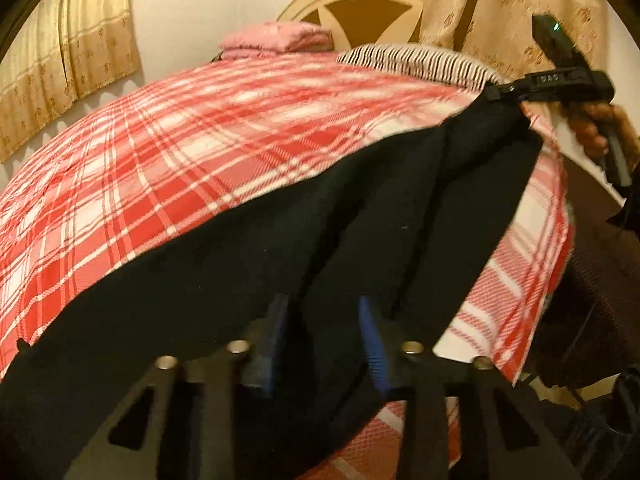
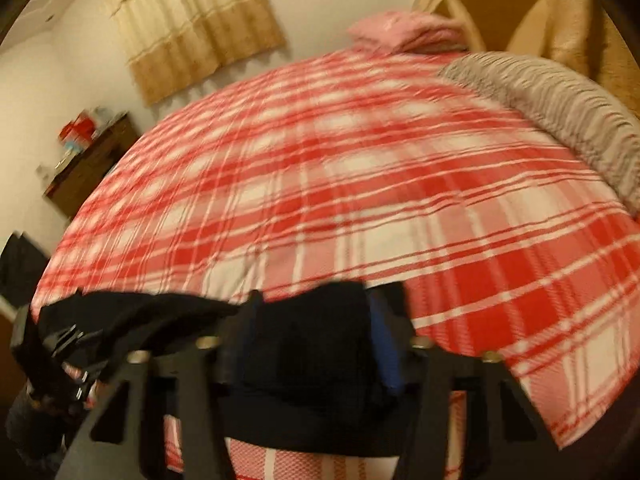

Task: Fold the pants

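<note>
We see a bed under a red and white plaid cover, black pants stretched above its near edge, the left hand-held gripper pinching one end and the right hand-held gripper pinching the other end.

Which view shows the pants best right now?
The left wrist view. There the pants stretch in a long black span from the left claw to the right claw above the bed. The right wrist view is blurred and shows only a bunched end.
</note>
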`<state>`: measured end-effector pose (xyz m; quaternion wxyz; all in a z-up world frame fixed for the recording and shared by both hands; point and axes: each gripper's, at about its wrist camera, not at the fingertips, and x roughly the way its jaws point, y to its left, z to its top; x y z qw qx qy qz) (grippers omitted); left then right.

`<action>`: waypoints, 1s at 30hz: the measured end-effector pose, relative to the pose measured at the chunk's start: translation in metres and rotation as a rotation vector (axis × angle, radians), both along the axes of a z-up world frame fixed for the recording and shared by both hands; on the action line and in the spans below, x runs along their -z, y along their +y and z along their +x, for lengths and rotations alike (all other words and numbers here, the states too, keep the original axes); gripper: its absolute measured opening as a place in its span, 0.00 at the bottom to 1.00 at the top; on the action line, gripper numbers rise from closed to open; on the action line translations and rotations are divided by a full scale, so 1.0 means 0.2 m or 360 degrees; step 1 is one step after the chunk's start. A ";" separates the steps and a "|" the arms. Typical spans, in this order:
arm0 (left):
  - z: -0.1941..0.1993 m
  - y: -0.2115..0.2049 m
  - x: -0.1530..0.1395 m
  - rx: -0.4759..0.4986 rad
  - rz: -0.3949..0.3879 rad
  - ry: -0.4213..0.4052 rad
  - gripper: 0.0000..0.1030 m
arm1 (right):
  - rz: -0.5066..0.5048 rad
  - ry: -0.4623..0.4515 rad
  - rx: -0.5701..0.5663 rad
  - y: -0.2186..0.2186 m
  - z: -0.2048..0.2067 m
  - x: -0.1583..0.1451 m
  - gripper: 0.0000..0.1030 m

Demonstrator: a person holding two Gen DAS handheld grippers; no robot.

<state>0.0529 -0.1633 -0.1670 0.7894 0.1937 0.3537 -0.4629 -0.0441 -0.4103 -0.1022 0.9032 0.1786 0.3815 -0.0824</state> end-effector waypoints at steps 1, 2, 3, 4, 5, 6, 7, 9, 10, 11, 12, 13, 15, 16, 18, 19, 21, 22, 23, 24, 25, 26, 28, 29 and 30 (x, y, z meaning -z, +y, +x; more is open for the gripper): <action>0.00 0.00 0.01 0.0001 0.0008 -0.0008 0.24 | -0.0021 0.0017 -0.0030 0.01 0.02 0.01 0.13; -0.01 -0.01 0.01 -0.0005 0.0016 -0.0024 0.16 | -0.0012 0.0019 -0.0070 0.01 0.03 0.02 0.12; 0.00 -0.01 0.01 -0.0010 0.0024 -0.0028 0.04 | -0.0015 0.0007 -0.0090 0.01 0.02 0.01 0.11; 0.00 -0.01 0.01 -0.0016 0.0032 -0.0019 0.02 | -0.0043 -0.0009 -0.0103 0.03 0.03 -0.01 0.11; 0.00 -0.01 0.01 -0.0026 0.0034 -0.0013 0.02 | -0.0067 -0.0020 -0.0106 0.03 0.04 -0.02 0.11; 0.01 0.00 0.00 -0.0030 0.0019 0.0002 0.02 | -0.0111 -0.0046 -0.0107 0.04 0.05 -0.06 0.10; 0.01 0.01 0.00 -0.0028 0.0007 0.0016 0.02 | -0.0146 -0.0080 -0.0108 0.05 0.06 -0.09 0.10; 0.01 0.02 0.00 -0.0025 -0.0004 0.0034 0.02 | -0.0231 -0.0197 -0.0140 0.09 0.07 -0.19 0.10; 0.01 0.02 0.00 -0.0016 -0.0012 0.0053 0.02 | -0.0269 -0.0256 -0.0165 0.11 0.06 -0.23 0.10; 0.00 0.03 0.00 -0.0004 -0.0025 0.0074 0.02 | -0.0354 -0.0346 -0.0204 0.14 0.04 -0.29 0.10; 0.00 0.03 0.01 0.0001 -0.0026 0.0084 0.02 | -0.0414 -0.0401 -0.0239 0.17 0.01 -0.31 0.10; 0.00 0.04 0.02 0.0006 -0.0024 0.0099 0.02 | -0.0486 -0.0456 -0.0296 0.20 -0.01 -0.32 0.11; -0.01 0.05 0.03 0.0019 -0.0043 0.0124 0.02 | -0.0661 -0.0506 -0.0504 0.27 -0.12 -0.29 0.17; -0.01 0.07 0.03 0.0022 -0.0061 0.0144 0.02 | -0.0724 -0.0448 -0.0552 0.29 -0.14 -0.24 0.30; -0.01 0.07 0.04 0.0040 -0.0073 0.0188 0.02 | -0.0804 -0.0288 -0.0498 0.26 -0.18 -0.14 0.49; -0.01 0.07 0.03 0.0050 -0.0070 0.0192 0.02 | -0.0757 -0.0225 -0.0461 0.22 -0.21 -0.10 0.48; -0.03 0.08 0.02 0.0064 -0.0057 0.0180 0.02 | -0.0623 -0.0157 -0.0334 0.11 -0.29 -0.04 0.48; -0.05 0.08 0.01 0.0071 -0.0053 0.0167 0.02 | -0.0597 -0.0161 -0.0249 0.07 -0.34 -0.03 0.48; -0.06 0.09 0.01 0.0074 -0.0049 0.0144 0.02 | -0.0572 -0.0170 -0.0195 0.04 -0.37 -0.03 0.48; -0.08 0.09 0.00 0.0066 -0.0041 0.0105 0.02 | -0.0500 -0.0191 -0.0127 0.00 -0.40 -0.04 0.48; -0.10 0.08 -0.01 0.0064 -0.0027 0.0045 0.02 | -0.0430 -0.0217 -0.0086 -0.03 -0.43 -0.05 0.48; -0.12 0.07 -0.02 0.0063 -0.0013 0.0001 0.02 | -0.0351 -0.0256 -0.0047 -0.04 -0.45 -0.07 0.48; -0.14 0.03 -0.03 0.0071 0.0008 -0.0057 0.02 | -0.0324 -0.0282 -0.0047 0.00 -0.44 -0.10 0.48; -0.15 0.00 -0.04 0.0084 0.0005 -0.0065 0.03 | -0.0336 -0.0285 -0.0059 0.03 -0.42 -0.12 0.48; -0.15 -0.02 -0.04 0.0095 0.0006 -0.0070 0.03 | -0.0371 -0.0277 -0.0066 0.07 -0.39 -0.13 0.48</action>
